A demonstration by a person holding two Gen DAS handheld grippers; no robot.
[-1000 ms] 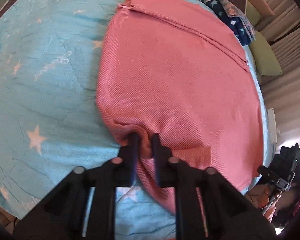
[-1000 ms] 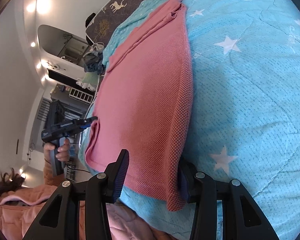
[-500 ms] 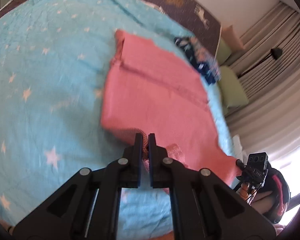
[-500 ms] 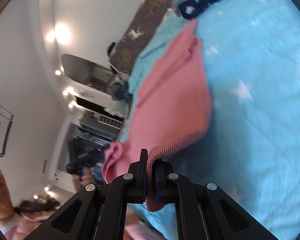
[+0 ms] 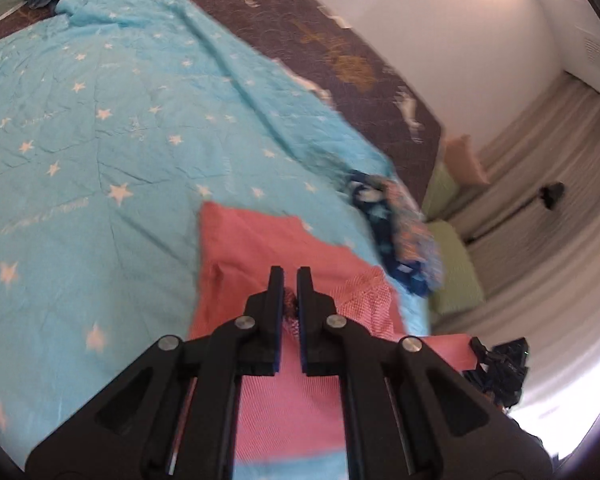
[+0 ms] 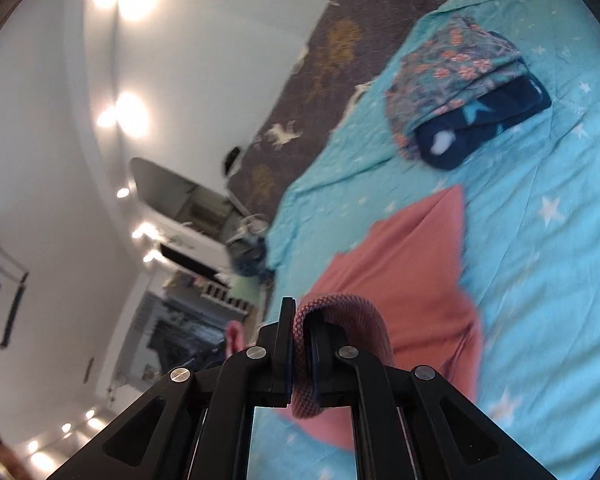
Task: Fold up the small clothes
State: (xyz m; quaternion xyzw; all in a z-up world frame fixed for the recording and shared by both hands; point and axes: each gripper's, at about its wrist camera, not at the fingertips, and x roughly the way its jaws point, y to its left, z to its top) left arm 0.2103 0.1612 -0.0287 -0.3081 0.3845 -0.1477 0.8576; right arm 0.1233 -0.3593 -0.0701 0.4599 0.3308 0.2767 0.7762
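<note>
I have both tongs, left (image 5: 288,286) and right (image 6: 302,322), clamped on the pink garment's (image 6: 412,276) near edge, lifted off the bed (image 5: 100,160) to fold it over.

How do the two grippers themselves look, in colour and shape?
Both the left gripper and the right gripper are matte black, with angular linkage arms joined by round silver screws. Each has two flat, narrow fingers lined with dark blue pads. No cables or markings show.

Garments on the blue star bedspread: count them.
3: pink knit garment nearest, pinched by both grippers; floral garment farther off, lying on the navy star-print one. More may be hidden.
</note>
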